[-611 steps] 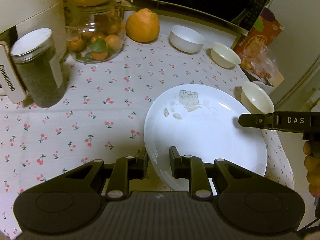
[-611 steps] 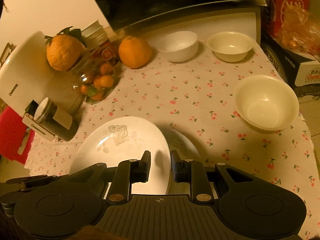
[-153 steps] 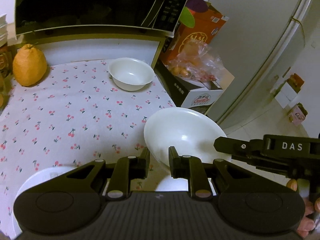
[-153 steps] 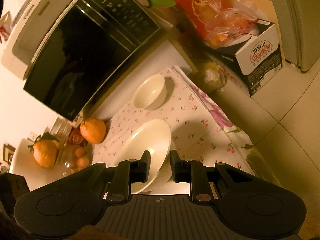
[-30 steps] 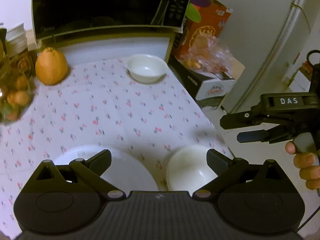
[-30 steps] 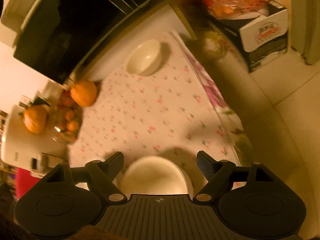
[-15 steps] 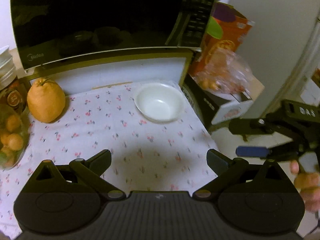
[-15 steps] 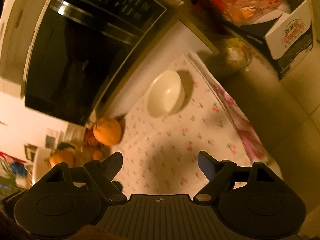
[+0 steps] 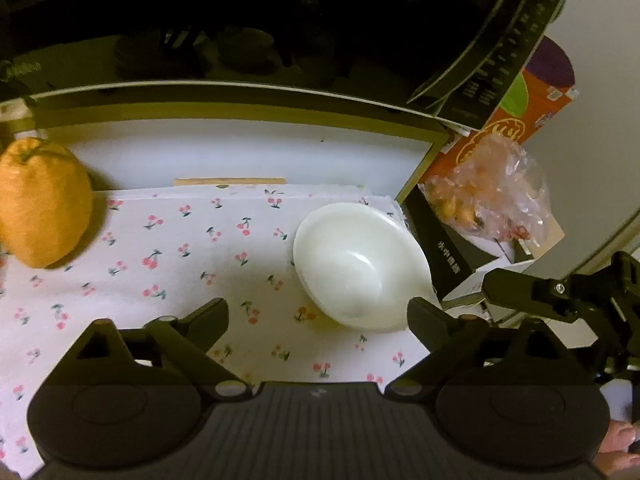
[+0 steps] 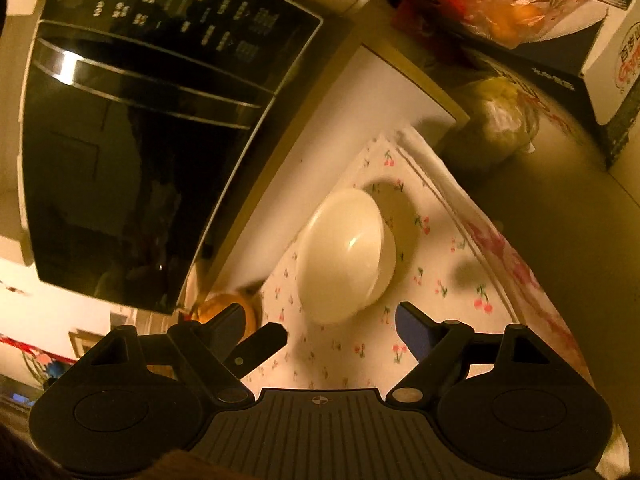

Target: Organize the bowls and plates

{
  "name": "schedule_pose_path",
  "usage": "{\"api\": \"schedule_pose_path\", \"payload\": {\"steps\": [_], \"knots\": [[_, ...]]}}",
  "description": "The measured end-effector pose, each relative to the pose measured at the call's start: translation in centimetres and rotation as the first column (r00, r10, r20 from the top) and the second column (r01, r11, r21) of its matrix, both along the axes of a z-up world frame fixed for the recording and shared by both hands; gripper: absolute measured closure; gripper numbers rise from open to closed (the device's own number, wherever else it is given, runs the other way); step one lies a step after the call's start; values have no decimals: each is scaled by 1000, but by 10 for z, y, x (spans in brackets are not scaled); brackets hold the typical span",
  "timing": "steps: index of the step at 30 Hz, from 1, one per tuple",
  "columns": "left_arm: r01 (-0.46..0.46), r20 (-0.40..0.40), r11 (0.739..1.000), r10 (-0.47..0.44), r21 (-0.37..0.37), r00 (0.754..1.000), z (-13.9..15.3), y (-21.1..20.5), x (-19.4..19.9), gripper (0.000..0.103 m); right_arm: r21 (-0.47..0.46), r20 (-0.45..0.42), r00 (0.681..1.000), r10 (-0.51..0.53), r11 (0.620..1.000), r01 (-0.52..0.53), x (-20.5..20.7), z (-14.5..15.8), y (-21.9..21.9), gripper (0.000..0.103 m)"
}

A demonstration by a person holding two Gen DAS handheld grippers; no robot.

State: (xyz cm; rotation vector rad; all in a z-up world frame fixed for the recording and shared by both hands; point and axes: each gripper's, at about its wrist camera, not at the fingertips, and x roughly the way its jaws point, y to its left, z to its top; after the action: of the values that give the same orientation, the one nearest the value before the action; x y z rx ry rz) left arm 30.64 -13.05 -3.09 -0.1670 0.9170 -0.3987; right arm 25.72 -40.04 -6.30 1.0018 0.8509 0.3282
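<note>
The round white ceramic bowl (image 9: 362, 266) is sitting upright on the cherry-print tablecloth (image 9: 168, 256), near the table's far right corner, right in front of the white ledge under the big black glass-front microwave (image 10: 132, 128). In your left wrist view it's showing up at about 1 o'clock from the middle of the frame, and in the right wrist view (image 10: 346, 256) it's almost dead centre, a bit toward 12.

You're holding your left gripper (image 9: 318, 314) with its fingers spread wide, nothing between them, and the right-hand fingertip is sitting just beside the bowl's near rim. I can't tell if it's actually touching. Your right gripper (image 10: 320, 320) is spread wide too, carrying nothing, with the bowl lying just past the gap between its tips. You can also see it poking in at 3 o'clock of the left view (image 9: 560, 296).

Further out, a lumpy orange citrus fruit (image 9: 42, 204) is resting on the cloth at 9 o'clock in the left view, well apart from the bowl. Off the table's right edge, at 2 o'clock, a crinkly clear plastic bag of orange fruit (image 9: 486, 196) is lying on a black and white cardboard box (image 9: 452, 256), with an orange and purple carton (image 9: 528, 100) standing behind it.
</note>
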Motion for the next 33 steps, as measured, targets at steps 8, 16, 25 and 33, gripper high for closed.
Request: {"api": "schedule_pose_path", "payload": {"steps": [8, 16, 25, 33], "knots": [[13, -27, 997, -15, -80, 1000, -15, -6, 18, 40, 22, -36, 998, -51, 998, 52, 10, -23, -2, 40], [-20, -25, 996, 18, -92, 1000, -24, -9, 24, 60, 15, -53, 993, -105, 994, 106, 13, -34, 3, 70], [-73, -5, 996, 73, -52, 997, -33, -12, 31, 87, -7, -64, 986, -156, 988, 156, 14, -40, 7, 96], [-64, 14, 998, 64, -26, 998, -30, -13, 25, 93, -17, -52, 984, -172, 985, 172, 11, -35, 10, 97]]}}
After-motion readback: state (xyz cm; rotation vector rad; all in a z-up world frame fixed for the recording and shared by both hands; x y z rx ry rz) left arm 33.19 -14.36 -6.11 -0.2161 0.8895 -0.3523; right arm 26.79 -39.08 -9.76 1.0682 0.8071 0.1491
